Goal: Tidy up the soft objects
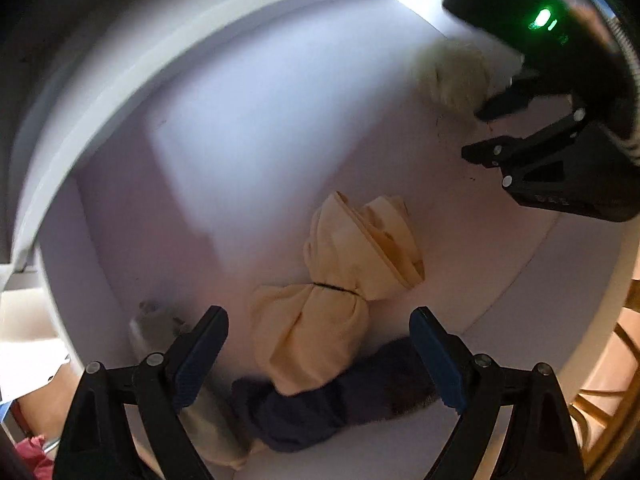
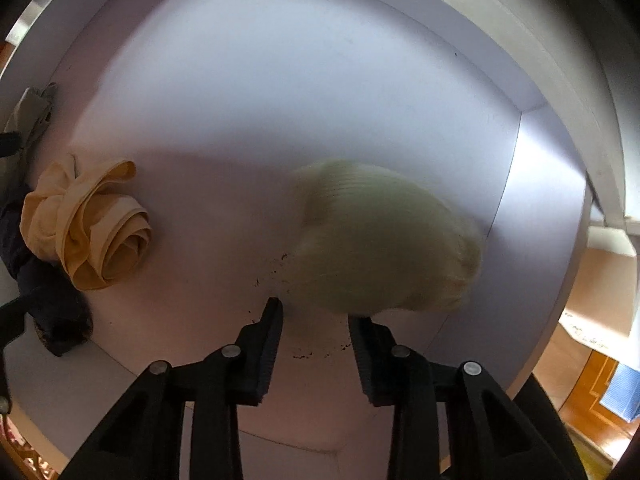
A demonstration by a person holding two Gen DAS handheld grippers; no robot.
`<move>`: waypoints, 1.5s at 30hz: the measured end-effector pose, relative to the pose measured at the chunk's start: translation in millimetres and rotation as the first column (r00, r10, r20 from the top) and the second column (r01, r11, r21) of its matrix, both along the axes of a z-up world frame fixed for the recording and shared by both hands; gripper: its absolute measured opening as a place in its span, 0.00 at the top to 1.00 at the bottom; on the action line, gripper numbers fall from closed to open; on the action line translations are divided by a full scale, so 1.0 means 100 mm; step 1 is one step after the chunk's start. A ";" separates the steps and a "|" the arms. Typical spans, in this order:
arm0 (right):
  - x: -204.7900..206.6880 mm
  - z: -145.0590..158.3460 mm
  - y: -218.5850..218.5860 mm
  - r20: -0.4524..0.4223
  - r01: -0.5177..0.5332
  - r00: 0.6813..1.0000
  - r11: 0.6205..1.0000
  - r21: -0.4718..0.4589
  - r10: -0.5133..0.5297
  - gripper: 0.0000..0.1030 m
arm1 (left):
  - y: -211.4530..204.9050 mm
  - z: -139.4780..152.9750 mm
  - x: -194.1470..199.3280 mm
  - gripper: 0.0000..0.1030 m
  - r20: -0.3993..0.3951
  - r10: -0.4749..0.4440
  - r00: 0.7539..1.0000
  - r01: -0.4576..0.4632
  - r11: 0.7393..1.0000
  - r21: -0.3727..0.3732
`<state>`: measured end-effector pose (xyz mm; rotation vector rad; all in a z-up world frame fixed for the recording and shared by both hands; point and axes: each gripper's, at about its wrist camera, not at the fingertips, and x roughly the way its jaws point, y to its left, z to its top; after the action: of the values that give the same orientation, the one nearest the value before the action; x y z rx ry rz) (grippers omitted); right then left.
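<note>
Both views look into a white drawer (image 1: 248, 140). A rolled yellow cloth bundle (image 1: 340, 280) tied with a dark band lies in it, with a dark navy garment (image 1: 332, 408) at its near end. My left gripper (image 1: 320, 356) is open just above these two, touching neither. A pale cream knit bundle (image 2: 384, 240), blurred, lies just beyond my right gripper (image 2: 316, 320), which is open and apart from it. The knit bundle also shows in the left wrist view (image 1: 452, 76) beside the right gripper (image 1: 476, 132). The yellow bundle (image 2: 88, 224) lies at the left of the right wrist view.
A grey cloth (image 2: 36, 112) lies at the drawer's far left wall; it also shows in the left wrist view (image 1: 156, 320). Dark crumbs (image 2: 276, 268) dot the drawer floor. A wooden floor (image 2: 592, 360) and a blue cloth (image 2: 624, 396) lie outside to the right.
</note>
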<state>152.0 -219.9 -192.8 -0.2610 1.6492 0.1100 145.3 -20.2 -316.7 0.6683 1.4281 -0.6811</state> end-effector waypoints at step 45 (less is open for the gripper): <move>-0.99 0.14 0.83 0.288 -0.121 0.930 0.932 -0.341 0.227 0.37 | 0.66 -0.23 -0.09 0.61 -0.050 0.342 0.938 -0.345 0.937 -0.059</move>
<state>53.2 -136.5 -178.5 -0.6426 1.3068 -0.0639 136.4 45.5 -339.9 0.3402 1.5037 -0.4649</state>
